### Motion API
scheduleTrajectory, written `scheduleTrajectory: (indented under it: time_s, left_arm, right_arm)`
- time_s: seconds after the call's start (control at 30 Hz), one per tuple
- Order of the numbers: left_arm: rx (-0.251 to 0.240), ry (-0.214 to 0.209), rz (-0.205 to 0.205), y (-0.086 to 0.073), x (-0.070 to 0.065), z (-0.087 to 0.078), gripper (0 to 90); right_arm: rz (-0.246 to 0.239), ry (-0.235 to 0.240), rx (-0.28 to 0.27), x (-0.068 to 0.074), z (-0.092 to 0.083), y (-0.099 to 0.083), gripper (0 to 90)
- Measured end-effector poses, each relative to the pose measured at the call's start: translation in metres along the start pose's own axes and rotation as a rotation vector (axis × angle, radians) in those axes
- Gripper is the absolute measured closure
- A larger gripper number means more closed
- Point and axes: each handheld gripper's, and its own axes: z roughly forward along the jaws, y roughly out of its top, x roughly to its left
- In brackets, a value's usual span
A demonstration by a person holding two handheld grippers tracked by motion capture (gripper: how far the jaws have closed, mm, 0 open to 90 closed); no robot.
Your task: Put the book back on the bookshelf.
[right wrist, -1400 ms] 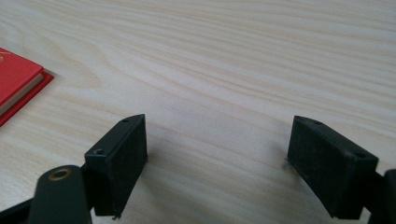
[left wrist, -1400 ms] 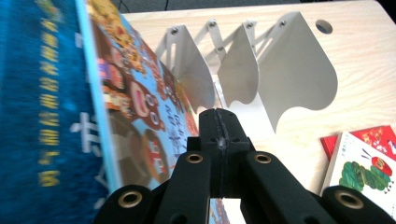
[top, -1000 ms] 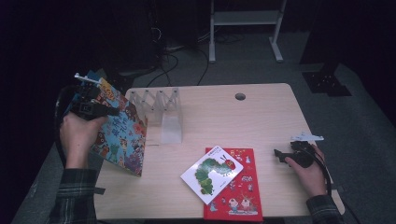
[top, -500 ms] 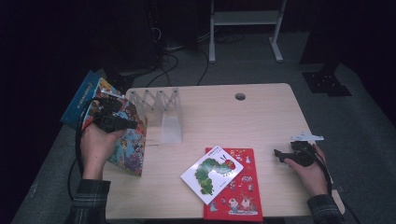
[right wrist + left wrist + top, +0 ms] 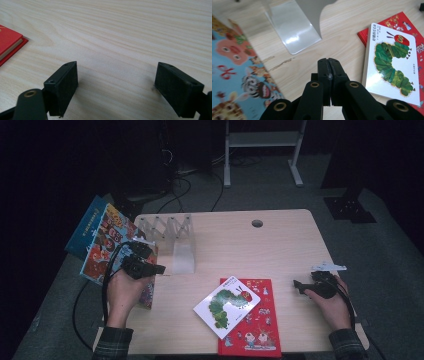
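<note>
My left gripper (image 5: 156, 268) is shut with nothing between its jaws, held low over the table's left part. In the left gripper view its fingertips (image 5: 329, 63) press together above bare wood. Just to its left lies a colourful picture book (image 5: 107, 242) (image 5: 234, 75), hanging over the table's left edge, with a blue book (image 5: 86, 227) behind it. A white caterpillar book (image 5: 227, 302) (image 5: 392, 60) rests on a red book (image 5: 257, 325) (image 5: 404, 21) at the front middle. My right gripper (image 5: 299, 285) (image 5: 116, 82) rests open on the table at the right, empty.
A clear plastic book rack (image 5: 172, 232) stands at the back left, and its flat base (image 5: 292, 32) lies just ahead of my left gripper. The red book's corner (image 5: 8, 42) lies left of my right gripper. The table (image 5: 280, 250) has a cable hole (image 5: 257, 223) at the back.
My left hand has come down and to the right, from the top of the colourful book to the table beside it. The blue book now shows behind the colourful one. The right hand kept still.
</note>
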Motion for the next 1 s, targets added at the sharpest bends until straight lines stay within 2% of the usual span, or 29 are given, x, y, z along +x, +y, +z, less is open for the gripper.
scheduleTrajectory:
  time_s: [0.17, 0.47, 0.63, 0.77, 0.9, 1.0]
  left_arm:
    - [-0.013, -0.038, 0.023, -0.01, -0.004, 0.017, 87.5]
    - [-0.014, -0.079, 0.062, -0.028, -0.013, 0.047, 86.5]
    - [-0.017, -0.111, 0.093, -0.037, -0.018, 0.058, 86.6]
    - [-0.02, -0.118, 0.111, -0.045, -0.021, 0.063, 86.2]
    - [0.007, -0.135, 0.125, -0.053, -0.023, 0.071, 81.7]
    - [0.008, -0.144, 0.129, -0.055, -0.025, 0.074, 76.5]
  right_arm:
    - [-0.002, 0.003, 0.0, 0.0, 0.0, 0.0, 17.8]
    - [-0.002, 0.003, 0.0, 0.0, 0.0, 0.0, 17.9]
    - [-0.002, 0.003, 0.001, 0.0, 0.0, 0.0, 17.9]
    - [-0.002, 0.003, 0.0, 0.0, 0.0, 0.0, 17.9]
    - [-0.002, 0.003, 0.0, 0.0, 0.0, 0.0, 17.9]
    - [0.0, 0.002, 0.001, 0.0, -0.001, 0.0, 18.1]
